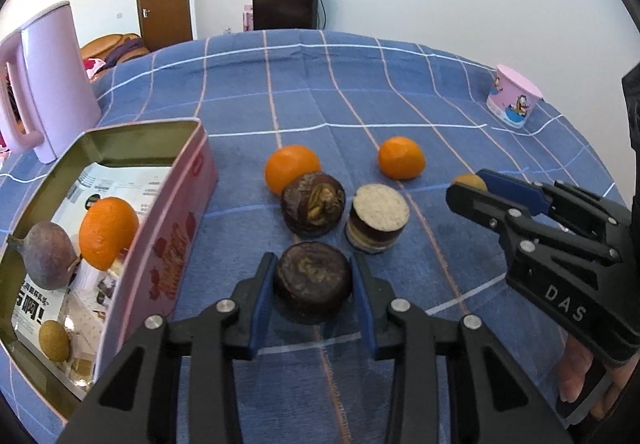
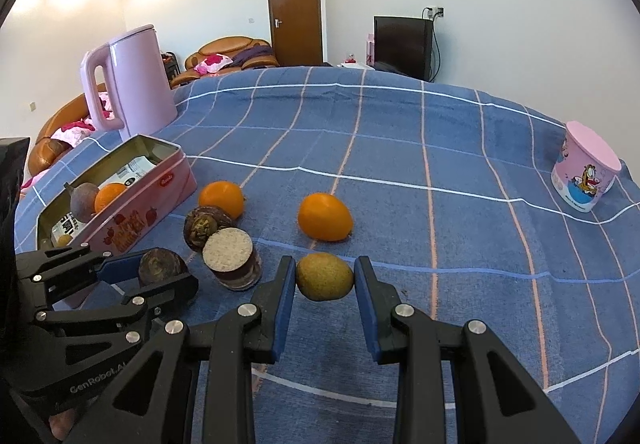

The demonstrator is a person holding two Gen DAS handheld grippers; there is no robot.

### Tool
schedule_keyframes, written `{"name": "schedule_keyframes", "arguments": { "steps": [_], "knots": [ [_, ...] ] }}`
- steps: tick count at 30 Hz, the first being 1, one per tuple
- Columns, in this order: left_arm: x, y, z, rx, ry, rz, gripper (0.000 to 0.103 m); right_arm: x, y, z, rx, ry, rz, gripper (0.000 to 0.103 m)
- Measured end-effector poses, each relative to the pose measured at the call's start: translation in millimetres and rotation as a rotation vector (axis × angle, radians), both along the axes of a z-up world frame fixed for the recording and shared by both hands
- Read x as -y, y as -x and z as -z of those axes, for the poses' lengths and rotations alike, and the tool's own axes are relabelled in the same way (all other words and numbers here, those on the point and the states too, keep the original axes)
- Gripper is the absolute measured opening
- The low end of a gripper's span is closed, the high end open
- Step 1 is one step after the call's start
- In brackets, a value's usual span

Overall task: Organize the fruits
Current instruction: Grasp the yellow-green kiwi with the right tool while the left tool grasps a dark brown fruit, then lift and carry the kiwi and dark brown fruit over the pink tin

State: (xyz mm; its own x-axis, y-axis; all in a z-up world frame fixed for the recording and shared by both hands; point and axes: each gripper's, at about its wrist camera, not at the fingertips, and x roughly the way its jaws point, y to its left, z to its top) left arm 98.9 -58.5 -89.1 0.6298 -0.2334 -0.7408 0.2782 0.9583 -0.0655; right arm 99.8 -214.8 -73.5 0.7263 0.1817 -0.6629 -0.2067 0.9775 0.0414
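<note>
Blue checked tabletop [image 1: 400, 92]: left gripper [image 1: 314, 284] clamps dark round fruit [image 1: 313, 286], right gripper [image 2: 325, 276] clamps yellow-green fruit [image 2: 325, 276]; lift both straight up, clear tin [image 1: 176, 204] rim.

Both claws angle downward side by side: left claw [image 1: 313, 286] and right claw [image 2: 325, 276] each clamped shut on something.

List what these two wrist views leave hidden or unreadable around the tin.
- Tin floor: left wrist view, covered by printed leaflets; near end cut off by the lens edge.
- Leaflet print: both views, too small to read.
- Tin's far corner: right wrist view, behind the left gripper.
</note>
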Motion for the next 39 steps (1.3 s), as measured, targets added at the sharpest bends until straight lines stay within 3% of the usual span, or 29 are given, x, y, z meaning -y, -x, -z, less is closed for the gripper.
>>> {"name": "schedule_keyframes", "arguments": {
  "steps": [39],
  "knots": [
    [-13,26,-22,0.211,-0.024,-0.130,0.038,2,33,-21,0.210,-0.045,-0.032,0.032]
  ]
}}
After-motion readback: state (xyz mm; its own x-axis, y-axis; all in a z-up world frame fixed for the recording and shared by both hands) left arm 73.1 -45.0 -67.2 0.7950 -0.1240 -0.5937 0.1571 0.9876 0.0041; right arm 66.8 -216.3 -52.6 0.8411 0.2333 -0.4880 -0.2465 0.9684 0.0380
